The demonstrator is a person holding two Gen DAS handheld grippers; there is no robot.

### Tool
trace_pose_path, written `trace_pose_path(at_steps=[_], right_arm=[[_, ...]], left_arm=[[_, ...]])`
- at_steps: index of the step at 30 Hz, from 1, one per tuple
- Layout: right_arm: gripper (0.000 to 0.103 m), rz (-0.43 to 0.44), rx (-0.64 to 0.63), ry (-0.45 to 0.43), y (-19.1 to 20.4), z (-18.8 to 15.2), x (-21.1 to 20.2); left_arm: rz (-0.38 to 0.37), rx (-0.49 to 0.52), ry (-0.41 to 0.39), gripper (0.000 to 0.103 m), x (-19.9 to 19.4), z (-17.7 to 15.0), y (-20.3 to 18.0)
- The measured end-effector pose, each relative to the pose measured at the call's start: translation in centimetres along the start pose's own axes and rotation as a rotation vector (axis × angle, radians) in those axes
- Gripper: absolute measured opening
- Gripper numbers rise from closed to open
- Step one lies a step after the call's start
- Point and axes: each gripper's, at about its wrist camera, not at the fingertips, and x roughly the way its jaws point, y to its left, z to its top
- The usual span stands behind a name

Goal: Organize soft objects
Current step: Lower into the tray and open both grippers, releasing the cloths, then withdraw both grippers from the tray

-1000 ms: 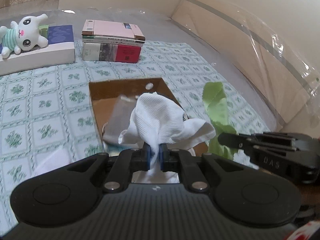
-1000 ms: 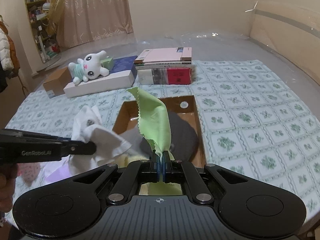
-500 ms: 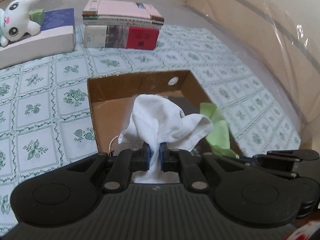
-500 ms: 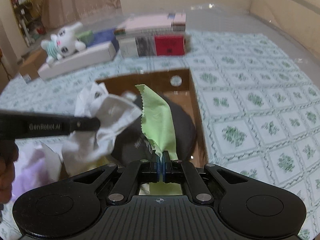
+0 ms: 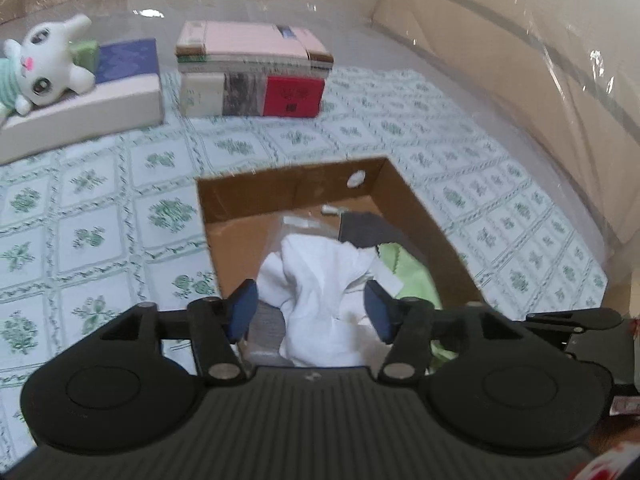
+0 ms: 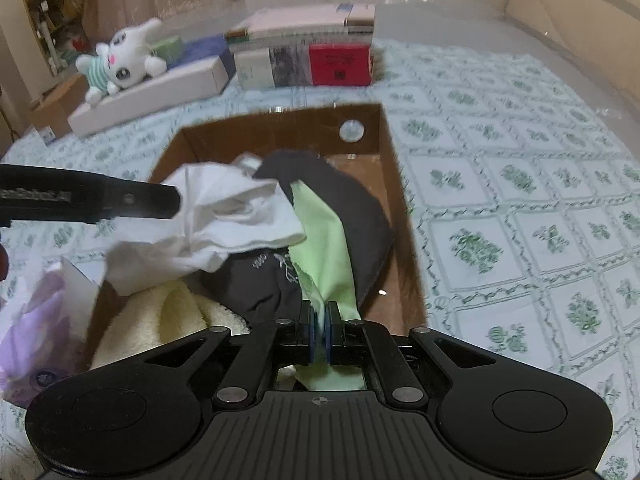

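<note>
An open cardboard box (image 5: 288, 192) (image 6: 280, 128) sits on the patterned cloth. My left gripper (image 5: 312, 310) is open over the box, and a white cloth (image 5: 320, 280) (image 6: 224, 216) lies loose between its blue pads inside the box. My right gripper (image 6: 319, 338) is shut on a light green cloth (image 6: 324, 240) that drapes over a dark grey fabric (image 6: 352, 208) in the box. The green cloth (image 5: 404, 268) also shows in the left wrist view. A cream towel (image 6: 168, 316) lies at the near end of the box.
A stack of books (image 5: 252, 76) (image 6: 308, 48) and a white plush toy (image 5: 44, 68) (image 6: 120, 60) on a flat white box (image 5: 80, 108) stand beyond the cardboard box. A purple-white item (image 6: 36, 336) lies left of the box. A plastic-wrapped panel (image 5: 540, 60) rises on the right.
My left gripper has opened and let go of the white cloth, which now rests in the box. Both grippers have moved lower, into the box. The right gripper still holds the green cloth.
</note>
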Motion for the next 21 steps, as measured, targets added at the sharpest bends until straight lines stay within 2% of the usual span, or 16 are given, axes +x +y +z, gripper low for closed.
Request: trace_pose_path(at_steps=[1, 2, 4, 6, 11, 16, 21], right_arm=[[0.017, -0.003, 0.004, -0.015, 0.1, -0.1, -0.7], [0.037, 0.002, 0.009, -0.038, 0.0, -0.2, -1.7], [0.062, 0.007, 0.021, -0.082, 0.1, -0.5, -3.6], [0.064, 0.022, 0.037, -0.125, 0.2, -1.0, -5.8], [0.064, 0.027, 0.091, -0.200, 0.9, -3.5, -10.9], [0.064, -0.018, 0.104, -0.253, 2.7, -7.1, -14.7], [0.064, -0.090, 0.167, -0.311, 4.0, -11.0, -18.3]], left_arm=[[0.003, 0.000, -0.020, 0.069, -1.0, -0.1, 0.0], [0.004, 0.000, -0.040, 0.070, -2.0, -0.2, 0.0], [0.001, -0.001, -0.075, 0.072, -4.1, -0.7, 0.0], [0.005, -0.019, -0.114, 0.082, -6.3, -1.6, 0.0], [0.040, -0.019, -0.242, 0.083, -12.4, -5.5, -1.0], [0.103, 0.022, -0.285, 0.083, -16.9, -10.0, -2.6], [0.082, 0.062, -0.307, 0.083, -20.1, -14.3, -3.5]])
